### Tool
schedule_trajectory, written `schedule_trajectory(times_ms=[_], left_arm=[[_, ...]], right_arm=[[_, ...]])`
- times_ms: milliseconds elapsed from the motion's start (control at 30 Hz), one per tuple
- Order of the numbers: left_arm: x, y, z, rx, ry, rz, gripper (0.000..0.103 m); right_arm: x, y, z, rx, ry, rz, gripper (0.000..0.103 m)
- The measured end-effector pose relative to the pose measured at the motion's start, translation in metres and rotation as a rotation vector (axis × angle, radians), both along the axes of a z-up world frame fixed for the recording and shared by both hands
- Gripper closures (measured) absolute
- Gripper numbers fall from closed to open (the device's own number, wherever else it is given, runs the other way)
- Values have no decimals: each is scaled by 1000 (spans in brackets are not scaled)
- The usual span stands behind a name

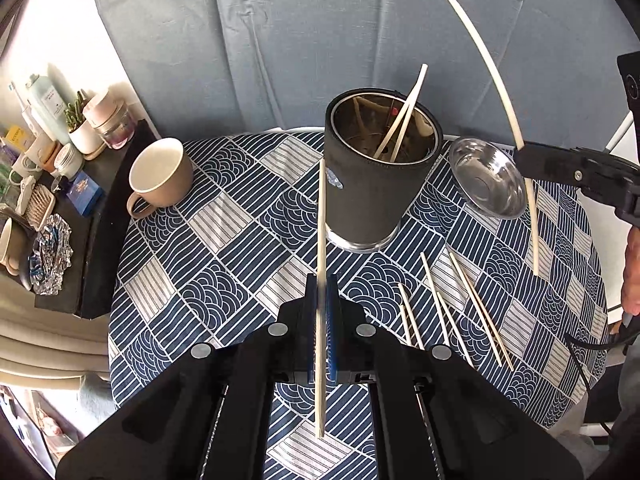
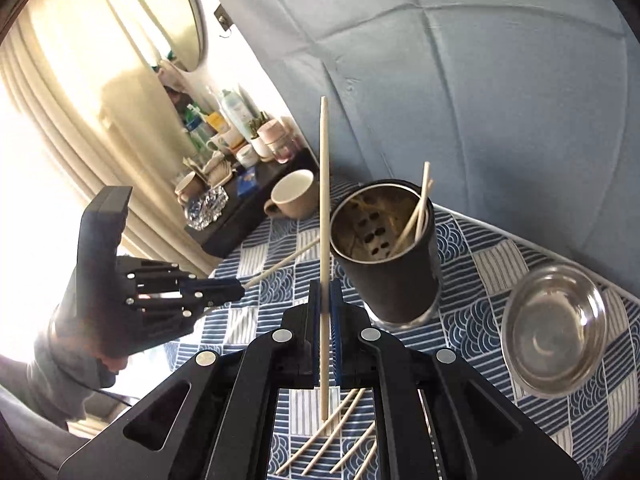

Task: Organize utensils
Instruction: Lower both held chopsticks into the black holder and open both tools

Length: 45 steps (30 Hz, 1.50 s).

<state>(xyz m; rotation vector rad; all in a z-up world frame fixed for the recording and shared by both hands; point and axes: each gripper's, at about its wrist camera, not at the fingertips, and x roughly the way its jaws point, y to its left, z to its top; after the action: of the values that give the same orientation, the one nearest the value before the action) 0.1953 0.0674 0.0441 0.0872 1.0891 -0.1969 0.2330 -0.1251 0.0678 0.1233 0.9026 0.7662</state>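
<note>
My left claw sits at the bottom centre of its own view, pinched fully closed on a single pale chopstick. The stick runs nearly straight up the frame between the two blue pads, its top end crossing in front of the left edge of the dark utensil cup.

My right claw, bottom centre of its view, is likewise clamped tight on a second chopstick, which stands almost vertical and reaches above the cup's rim. In the left view this same claw enters from the right edge, its chopstick arching toward the upper right.

The utensil cup stands upright on the worktop, which is covered by a blue and white patterned cloth. Two chopsticks already lean inside it, their tips poking past the rim on the right side.

More loose chopsticks lie scattered flat on the cloth at the lower right of the left view, near the cup's base.

A small steel dish rests just right of the cup. A beige mug sits to the left, well apart, near a dark shelf crowded with bottles and jars.
</note>
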Motion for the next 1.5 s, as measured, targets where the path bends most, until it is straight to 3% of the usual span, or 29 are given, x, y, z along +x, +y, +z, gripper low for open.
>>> schedule_trajectory(times_ms=[167,433,667,933,1133,1500], left_arm=[[-6,11,9,-46,-25,41,98],[12,4,46,-151,-213,15,98],[47,-10,52,-320,-339,-54,98],[82,-9,36,-471,-488,-38,98],[88,-20,17,-474,-672,4,98],[85,-27,-35,-516,-694,-23,98]], right_arm=[[6,-1,-1,17,4,5,99],[28,-6,11,82,-46,-64,98],[54,1,20,93,-77,-92,98],[84,2,19,141,-118,-144,98],[92,1,3,183,-167,-196,98],[99,-2,-28,182,-154,-209,98]])
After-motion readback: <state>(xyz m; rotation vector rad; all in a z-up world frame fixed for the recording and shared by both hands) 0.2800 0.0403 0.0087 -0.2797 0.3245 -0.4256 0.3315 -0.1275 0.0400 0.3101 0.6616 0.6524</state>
